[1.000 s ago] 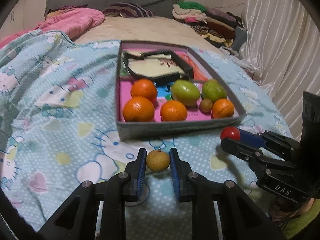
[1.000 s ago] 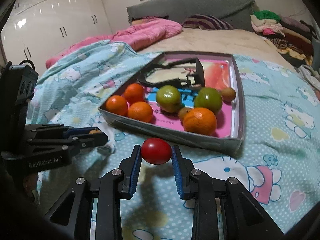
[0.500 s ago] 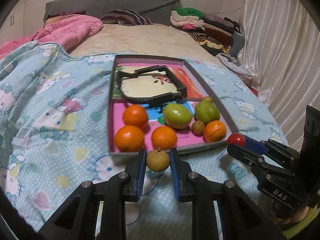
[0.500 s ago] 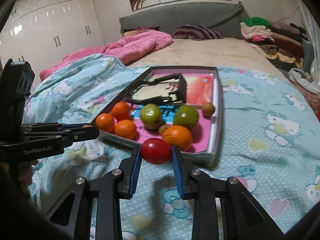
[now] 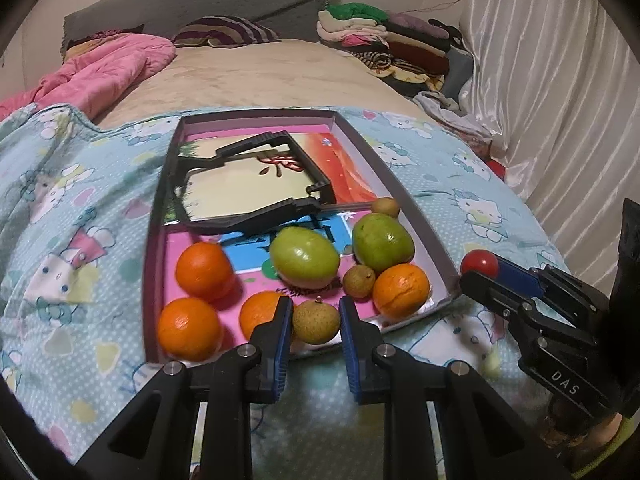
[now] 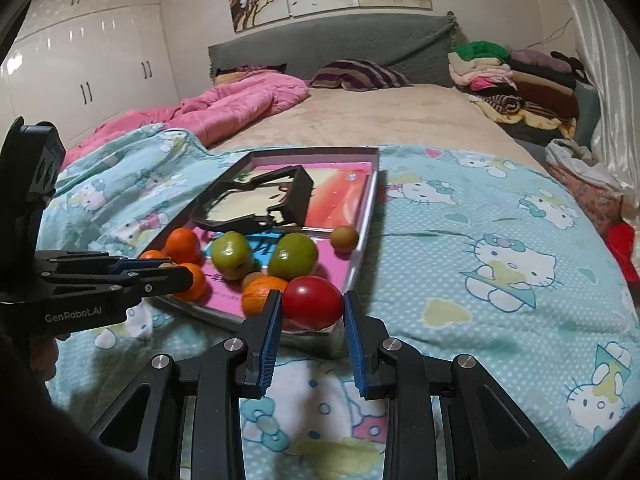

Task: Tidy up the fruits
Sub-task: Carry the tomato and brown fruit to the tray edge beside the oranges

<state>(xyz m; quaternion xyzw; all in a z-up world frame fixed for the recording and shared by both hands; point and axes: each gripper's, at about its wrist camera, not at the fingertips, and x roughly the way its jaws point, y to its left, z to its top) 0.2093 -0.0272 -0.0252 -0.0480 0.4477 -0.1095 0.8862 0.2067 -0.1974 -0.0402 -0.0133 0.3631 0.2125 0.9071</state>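
**Both grippers carry fruit at the near edge of the tray**

In the left wrist view, the left gripper (image 5: pixel 316 322) is at lower centre, its blue pads clenched on a small tan-brown fruit (image 5: pixel 316 321) that sits over the near edge of the grey tray (image 5: pixel 436 240). The tray lies on a blue cartoon-print blanket (image 5: pixel 80 240) in the middle of the frame. In its near half are four oranges, two green fruits (image 5: pixel 304 256) and two more small brown fruits; a black frame (image 5: pixel 248 216) rests in the far half.

At the right edge of that view, the right gripper (image 5: pixel 480 270) holds a red tomato (image 5: pixel 479 264) just outside the tray's near right corner. In the right wrist view the tomato (image 6: pixel 313 302) is gripped between the pads at lower centre, above the tray's near rim (image 6: pixel 312 336). The left gripper (image 6: pixel 176 274) reaches in from the left edge.
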